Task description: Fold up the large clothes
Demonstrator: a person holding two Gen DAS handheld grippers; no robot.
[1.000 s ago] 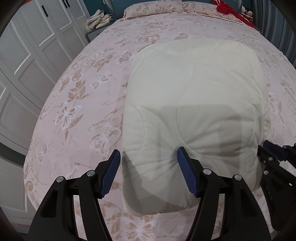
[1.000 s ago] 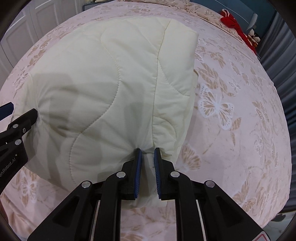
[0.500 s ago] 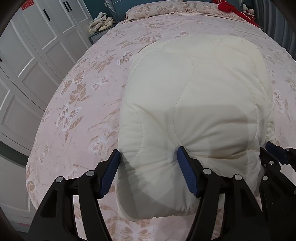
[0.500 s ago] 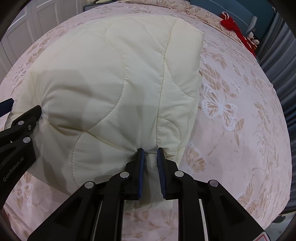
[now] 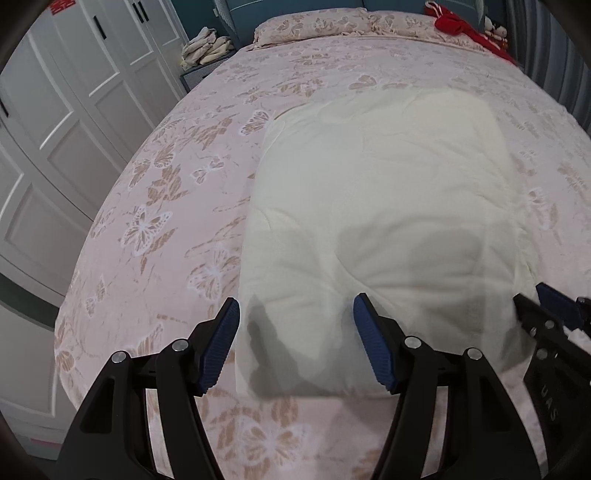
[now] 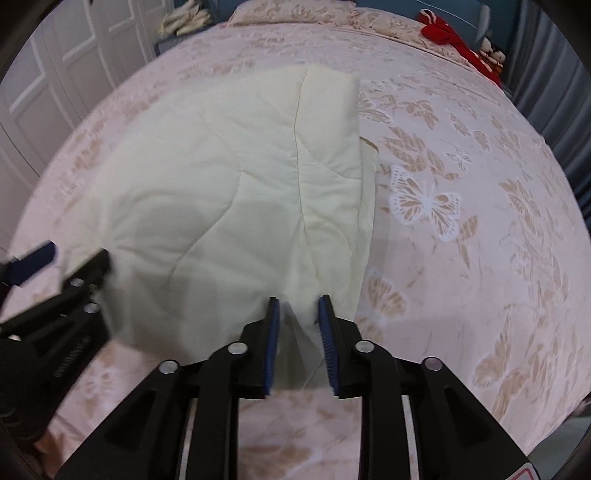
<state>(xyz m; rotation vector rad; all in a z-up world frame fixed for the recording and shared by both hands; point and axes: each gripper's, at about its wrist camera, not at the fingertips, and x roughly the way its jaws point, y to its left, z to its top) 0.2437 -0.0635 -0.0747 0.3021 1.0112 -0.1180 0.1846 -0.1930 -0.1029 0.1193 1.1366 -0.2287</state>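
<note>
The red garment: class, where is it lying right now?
In both views the red garment lies at the bed's far right corner, beside the pillows, well beyond the cream quilt.

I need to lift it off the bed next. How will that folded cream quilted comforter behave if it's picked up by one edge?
The folded cream quilted comforter looks puffy and soft, so it would probably sag and unfold rather than stay flat. Its stitched padding suggests it is bulky but fairly light. Its near edge bunches between the right gripper fingers, so it should crumple easily.

Right hand-held gripper (image 6: 298, 334) opening over folded quilt (image 6: 229, 206).
</note>
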